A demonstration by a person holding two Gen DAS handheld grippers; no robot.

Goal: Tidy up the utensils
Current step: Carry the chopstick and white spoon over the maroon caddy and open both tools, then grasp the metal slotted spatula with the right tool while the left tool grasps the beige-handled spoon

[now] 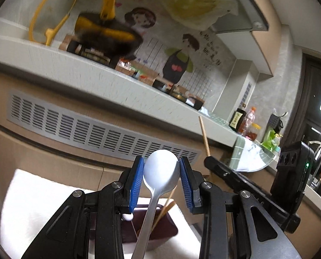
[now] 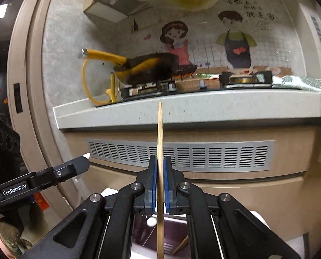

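Currently both tools are raised in front of the kitchen counter, each with one utensil, above a dark maroon holder.

Left gripper (image 1: 161,168): blue pads (image 1: 136,183) stand apart, flanking the bowl of a silver spoon (image 1: 160,172). Right pad seems to touch the bowl's edge; left pad shows a thin gap, so I cannot tell whether the spoon is truly pinched or only resting between them. Spoon stands bowl-up, at 12 o'clock from the tips, handle running down toward 6 o'clock into the holder (image 1: 160,226), which sits on a white cloth (image 1: 30,205). Judgement: bowl-up, handle-down suits standing storage, and the wide jaws suggest a release or a loose steadying hold. Gripper pitched upward, camera looking at the counter edge and stove; slight clockwise roll. A white round-tipped item (image 1: 128,217) sits at the holder's rim, at 7 o'clock of the spoon; another chopstick (image 1: 166,210) leans inside.

Right gripper (image 2: 160,168): pads (image 2: 153,183) drawn together, clamped on a single wooden chopstick (image 2: 160,151). Stick is upright, running from 12 to 6 o'clock through the jaws, lower end heading into the holder (image 2: 173,235) below. Judgement: vertical hold lets it drop straight in. Gripper level, facing the vent panel (image 2: 182,154) squarely. Left tool's body shows at 9 o'clock.
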